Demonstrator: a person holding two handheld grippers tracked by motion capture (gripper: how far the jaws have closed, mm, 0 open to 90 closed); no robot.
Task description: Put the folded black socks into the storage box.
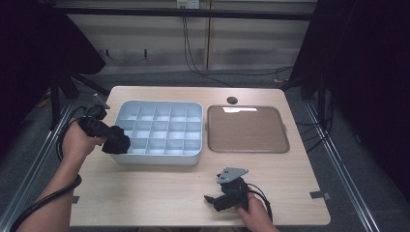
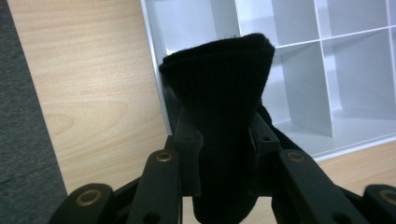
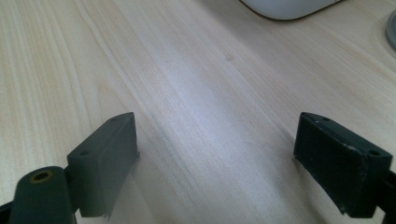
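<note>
Your left gripper (image 2: pixel 219 154) pinches a black folded sock (image 2: pixel 219 107) over the grey divided tray's (image 1: pixel 159 159) corner at seven o'clock. Your right gripper (image 3: pixel 215 158) rests on the wooden table (image 1: pixel 145 193) at five o'clock, jaws spread, nothing between.
</note>
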